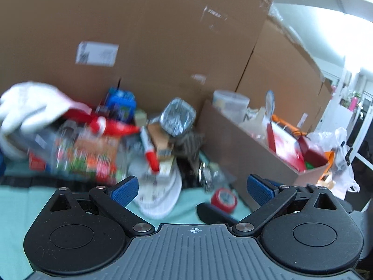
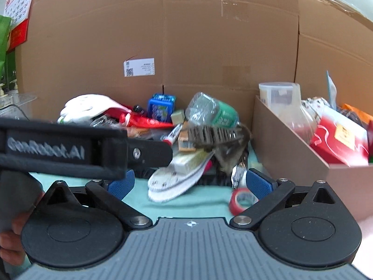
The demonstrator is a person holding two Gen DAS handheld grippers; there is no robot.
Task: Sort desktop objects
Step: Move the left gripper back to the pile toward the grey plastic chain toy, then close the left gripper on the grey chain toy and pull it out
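Observation:
A heap of desktop objects lies on the teal mat (image 2: 205, 193) against a big cardboard box. It holds a white glove (image 2: 91, 107), a blue box (image 2: 161, 108), a clear bottle with a green label (image 2: 214, 112), a red-capped marker (image 1: 150, 152), white insoles (image 2: 179, 179) and a red tape roll (image 2: 241, 200). My left gripper (image 1: 192, 187) is open and empty, hovering in front of the heap; its view is blurred. My right gripper (image 2: 190, 184) is open and empty, with the insoles between its fingers' line and the tape roll by its right finger (image 2: 258, 183).
An open cardboard bin (image 2: 291, 154) at the right holds a red packet (image 2: 338, 140), a clear tub (image 2: 279, 98) and other items. Tall cardboard boxes (image 2: 163, 46) wall off the back. The left gripper's black body (image 2: 81, 149) crosses the right wrist view at left.

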